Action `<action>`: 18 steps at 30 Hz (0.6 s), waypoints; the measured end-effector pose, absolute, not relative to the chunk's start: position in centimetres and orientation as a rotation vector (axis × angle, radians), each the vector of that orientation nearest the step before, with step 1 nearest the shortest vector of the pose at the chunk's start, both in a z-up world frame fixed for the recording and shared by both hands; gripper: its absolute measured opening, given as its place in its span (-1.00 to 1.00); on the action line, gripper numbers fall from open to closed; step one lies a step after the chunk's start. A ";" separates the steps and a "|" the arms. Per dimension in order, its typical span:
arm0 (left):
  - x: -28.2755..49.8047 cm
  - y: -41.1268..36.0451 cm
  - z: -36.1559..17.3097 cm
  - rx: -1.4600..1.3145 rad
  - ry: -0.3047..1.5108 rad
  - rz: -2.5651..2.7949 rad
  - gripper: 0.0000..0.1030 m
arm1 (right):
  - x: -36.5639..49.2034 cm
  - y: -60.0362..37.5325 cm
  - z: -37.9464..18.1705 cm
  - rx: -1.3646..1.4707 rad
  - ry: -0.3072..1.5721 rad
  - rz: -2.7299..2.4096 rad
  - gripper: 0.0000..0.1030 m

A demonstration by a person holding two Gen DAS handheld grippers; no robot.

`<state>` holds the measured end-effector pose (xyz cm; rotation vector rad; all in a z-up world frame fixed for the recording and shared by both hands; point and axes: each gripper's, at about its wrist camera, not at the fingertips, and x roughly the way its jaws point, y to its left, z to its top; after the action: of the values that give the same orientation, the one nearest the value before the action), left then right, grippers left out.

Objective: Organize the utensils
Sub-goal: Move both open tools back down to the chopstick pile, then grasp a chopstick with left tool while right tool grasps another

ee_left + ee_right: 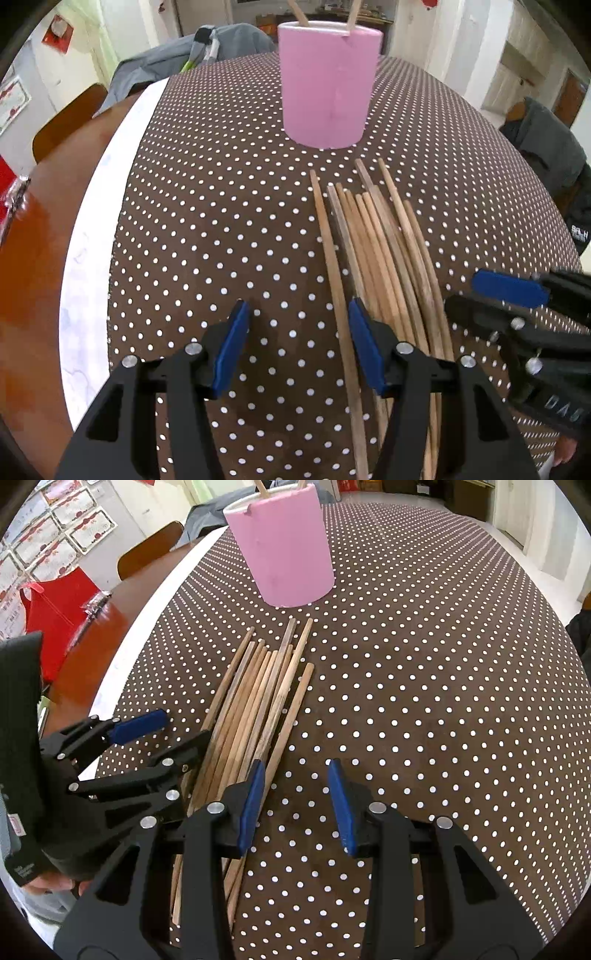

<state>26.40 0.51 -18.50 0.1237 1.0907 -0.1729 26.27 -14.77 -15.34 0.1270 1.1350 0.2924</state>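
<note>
Both my grippers, left (297, 332) and right (295, 797), hang open and empty over the chopsticks (255, 709) bunched on the desk (443, 664) before the pink cup (284, 546); a grab may snag several or scatter them.

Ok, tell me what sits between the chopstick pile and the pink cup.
Nothing visible does. Only bare polka-dot tablecloth lies between the chopsticks and the pink cup. Both the left gripper and right gripper are open beside the pile.

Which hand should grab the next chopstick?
Probably the left gripper: its open fingers already straddle the outermost stick of the chopsticks. The right gripper, also open, sits beside the pile over bare cloth.
</note>
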 end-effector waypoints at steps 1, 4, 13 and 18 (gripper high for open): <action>26.6 0.6 -18.4 0.108 1.093 -0.169 0.08 | 26.4 -14.6 -15.4 0.128 1.138 0.292 -0.30; 27.1 0.8 -18.3 0.100 1.086 -0.147 -0.08 | 26.8 -13.8 -15.5 0.095 1.144 0.279 -0.30; 27.8 1.6 -18.0 0.066 1.075 -0.093 -0.63 | 27.4 -11.2 -16.1 -0.087 1.128 0.205 -0.60; 27.9 2.5 -17.9 0.008 1.079 -0.094 -0.85 | 27.9 -11.0 -16.2 -0.102 1.126 0.210 -0.82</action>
<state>27.94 2.46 -17.88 0.0083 1.0789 -0.0936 27.90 -11.03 -16.23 -0.1024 1.1265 0.2099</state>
